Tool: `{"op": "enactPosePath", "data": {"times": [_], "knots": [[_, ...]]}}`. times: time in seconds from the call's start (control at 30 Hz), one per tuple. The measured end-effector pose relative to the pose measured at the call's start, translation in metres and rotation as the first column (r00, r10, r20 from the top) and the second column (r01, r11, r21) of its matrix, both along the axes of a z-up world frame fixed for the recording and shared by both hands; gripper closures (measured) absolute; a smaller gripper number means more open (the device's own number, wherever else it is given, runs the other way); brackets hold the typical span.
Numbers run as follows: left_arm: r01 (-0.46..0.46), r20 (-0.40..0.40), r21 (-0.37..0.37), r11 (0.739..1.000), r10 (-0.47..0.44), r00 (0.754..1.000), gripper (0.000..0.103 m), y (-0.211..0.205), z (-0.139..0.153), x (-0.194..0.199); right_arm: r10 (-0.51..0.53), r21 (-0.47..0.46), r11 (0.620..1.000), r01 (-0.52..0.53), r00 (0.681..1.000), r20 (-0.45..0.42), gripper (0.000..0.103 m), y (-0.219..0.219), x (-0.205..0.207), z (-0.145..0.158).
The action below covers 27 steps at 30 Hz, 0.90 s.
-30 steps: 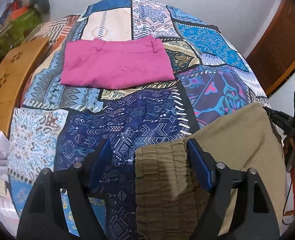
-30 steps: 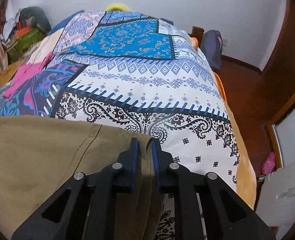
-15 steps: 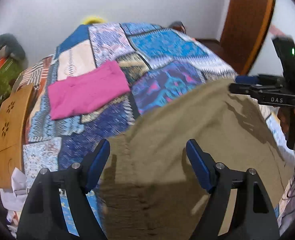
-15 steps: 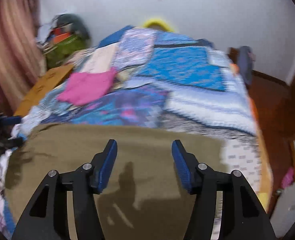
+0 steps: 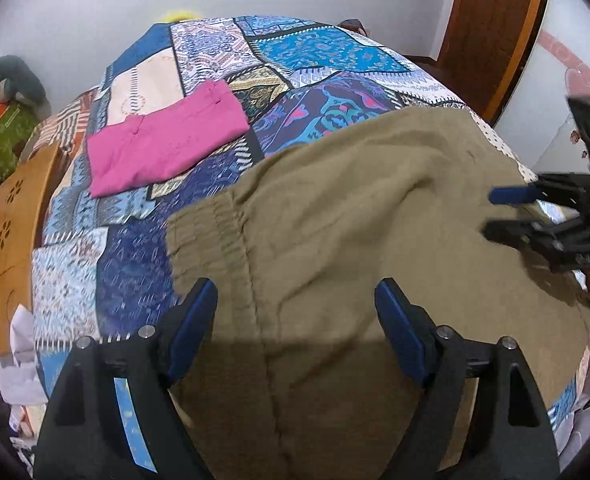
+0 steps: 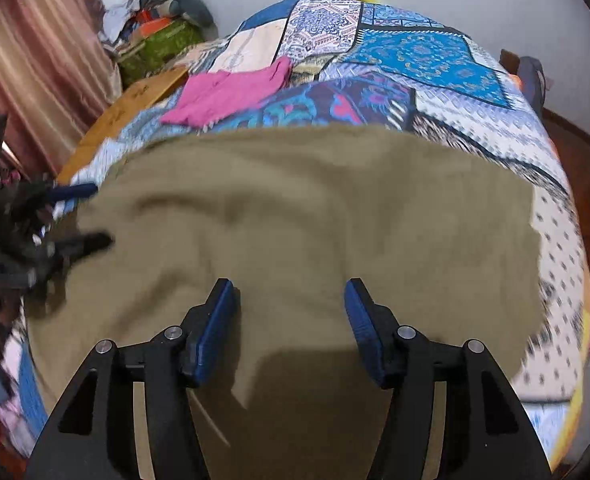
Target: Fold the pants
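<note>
Olive-brown pants point(image 5: 375, 220) lie spread on the patchwork bedspread point(image 5: 327, 48), elastic waistband point(image 5: 211, 236) toward the left. They also fill the right wrist view point(image 6: 315, 216). My left gripper point(image 5: 295, 308) is open and empty, held above the pants near the waistband. My right gripper point(image 6: 291, 304) is open and empty above the pants. The right gripper also shows at the right edge of the left wrist view point(image 5: 507, 216). The left gripper shows at the left edge of the right wrist view point(image 6: 83, 216).
Folded pink pants point(image 5: 163, 140) lie farther back on the bed, also in the right wrist view point(image 6: 231, 96). A wooden board point(image 5: 11, 232) runs along the bed's left side. Clutter and bags point(image 6: 159, 36) sit in the far corner. A wooden door point(image 5: 491, 28) stands at right.
One second ago the right gripper was shut on the pants' edge; it has opened and let go. Both grippers lifted back, and the pants now lie spread out.
</note>
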<state>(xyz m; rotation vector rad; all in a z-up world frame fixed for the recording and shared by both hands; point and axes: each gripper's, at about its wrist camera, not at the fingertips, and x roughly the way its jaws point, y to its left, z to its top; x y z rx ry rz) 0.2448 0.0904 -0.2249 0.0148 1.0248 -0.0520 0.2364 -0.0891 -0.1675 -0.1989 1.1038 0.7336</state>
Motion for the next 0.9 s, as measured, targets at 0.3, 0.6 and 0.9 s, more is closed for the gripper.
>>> {"op": "enactPosePath", "data": {"times": [0.3,0.6,0.9], "knots": [[-0.018,0.030,0.031,0.999,0.017,0.999,0.020,0.001,0.012,-0.042,-0.111,0.045,0.993,0.110,0.994,0.019,0.047,-0.049,-0.054,0.008],[-0.113,0.064,-0.104,0.988,0.120,0.991,0.012,0.022,0.054,-0.087,-0.133,0.030,0.991,0.132,0.991,0.026,0.047,-0.062,-0.079,0.019],[-0.169,-0.056,-0.331,0.928,0.160,0.986,0.010,0.032,0.031,-0.110,-0.112,0.132,0.987,0.090,0.978,0.175,0.047,-0.025,-0.086,0.054]]}}
